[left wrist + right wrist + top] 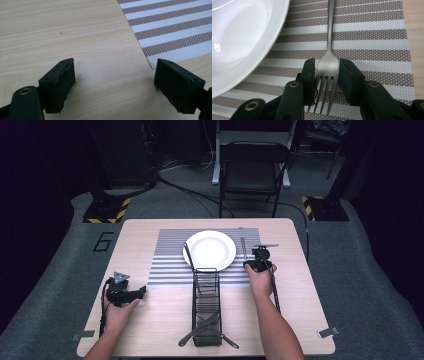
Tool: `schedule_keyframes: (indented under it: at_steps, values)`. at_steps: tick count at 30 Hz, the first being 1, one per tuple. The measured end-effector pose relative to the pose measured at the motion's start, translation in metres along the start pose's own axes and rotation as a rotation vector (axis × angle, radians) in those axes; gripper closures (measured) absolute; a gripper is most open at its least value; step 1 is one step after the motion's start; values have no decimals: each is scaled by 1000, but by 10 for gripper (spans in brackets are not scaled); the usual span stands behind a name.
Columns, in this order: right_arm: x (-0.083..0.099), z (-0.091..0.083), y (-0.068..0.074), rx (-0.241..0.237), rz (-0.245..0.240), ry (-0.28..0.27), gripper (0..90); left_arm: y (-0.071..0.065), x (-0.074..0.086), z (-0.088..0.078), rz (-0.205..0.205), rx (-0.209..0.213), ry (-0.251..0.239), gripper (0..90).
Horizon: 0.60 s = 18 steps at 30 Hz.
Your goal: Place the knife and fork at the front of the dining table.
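A steel fork (330, 37) lies on the striped placemat (374, 50), just right of a white plate (242, 37), with its tines toward me. My right gripper (327, 67) is shut on the fork's head, one pad pressed to each side. From above, the right gripper (257, 257) sits at the near end of the fork (243, 246), beside the plate (210, 250). Over bare wood at the table's left, my left gripper (132, 294) stands open. Between its wide jaws (115, 72) is nothing, and the placemat's corner (170, 27) lies just ahead.
A black wire cutlery caddy (206, 307) stands in the middle near the front edge, with utensils lying in it. A dark utensil (188, 256) rests by the plate's left side. A folding chair (252, 170) stands beyond the wooden table (140, 320).
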State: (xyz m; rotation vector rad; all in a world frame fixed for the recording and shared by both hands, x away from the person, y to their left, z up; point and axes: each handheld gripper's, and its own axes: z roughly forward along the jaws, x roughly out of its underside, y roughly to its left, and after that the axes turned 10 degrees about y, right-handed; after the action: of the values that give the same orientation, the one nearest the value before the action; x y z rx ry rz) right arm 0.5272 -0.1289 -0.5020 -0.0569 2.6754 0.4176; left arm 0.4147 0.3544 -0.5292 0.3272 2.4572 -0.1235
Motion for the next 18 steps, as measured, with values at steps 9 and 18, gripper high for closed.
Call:
schedule_keyframes:
  at_steps: [9,18]
  values:
    - [-1,-2,4,22,-10,-7,638,0,0,0,-2,1,0,167]
    - [-5,-20,6,8,-53,-38,622,-1,0,0,2,-1,-13,184]
